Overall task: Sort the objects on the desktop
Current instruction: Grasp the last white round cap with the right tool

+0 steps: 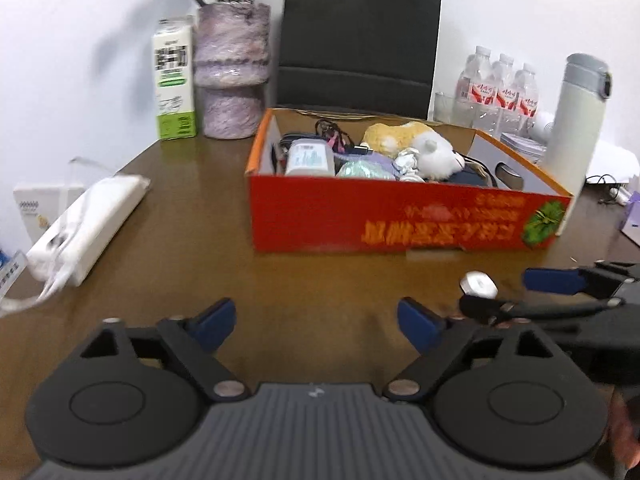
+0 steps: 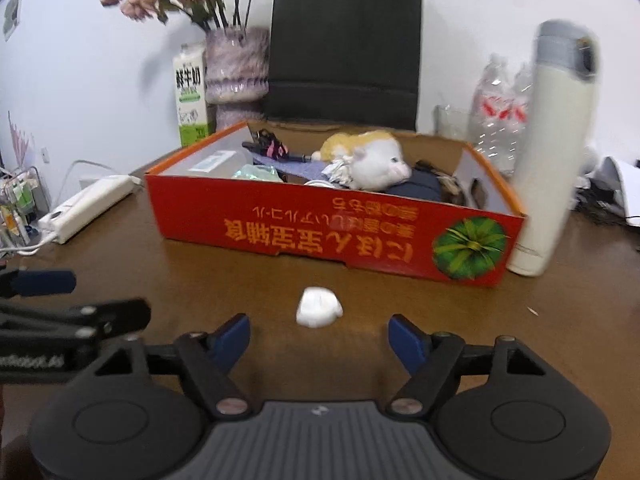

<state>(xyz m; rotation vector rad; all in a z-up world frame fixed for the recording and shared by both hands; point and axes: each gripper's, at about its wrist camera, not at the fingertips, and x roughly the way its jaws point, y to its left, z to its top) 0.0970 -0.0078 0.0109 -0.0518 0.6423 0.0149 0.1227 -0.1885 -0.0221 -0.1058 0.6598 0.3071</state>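
A red cardboard box (image 1: 400, 220) (image 2: 320, 236) stands on the brown table, holding a plush cat (image 2: 380, 162), a white bottle (image 1: 310, 158), cables and other small items. A small white object (image 2: 319, 307) (image 1: 478, 285) lies on the table in front of the box. My right gripper (image 2: 319, 336) is open just short of that white object, nothing between its blue pads. My left gripper (image 1: 316, 322) is open over bare table, empty. The right gripper's fingers (image 1: 552, 282) show at the right edge of the left wrist view.
A white thermos (image 2: 556, 152) (image 1: 576, 120) stands at the box's right end. Behind are a black bag (image 1: 360, 40), a purple vase (image 1: 232, 68), a milk carton (image 1: 174, 80) and water bottles (image 1: 500, 88). A white power strip (image 1: 84, 232) (image 2: 88, 208) lies at left.
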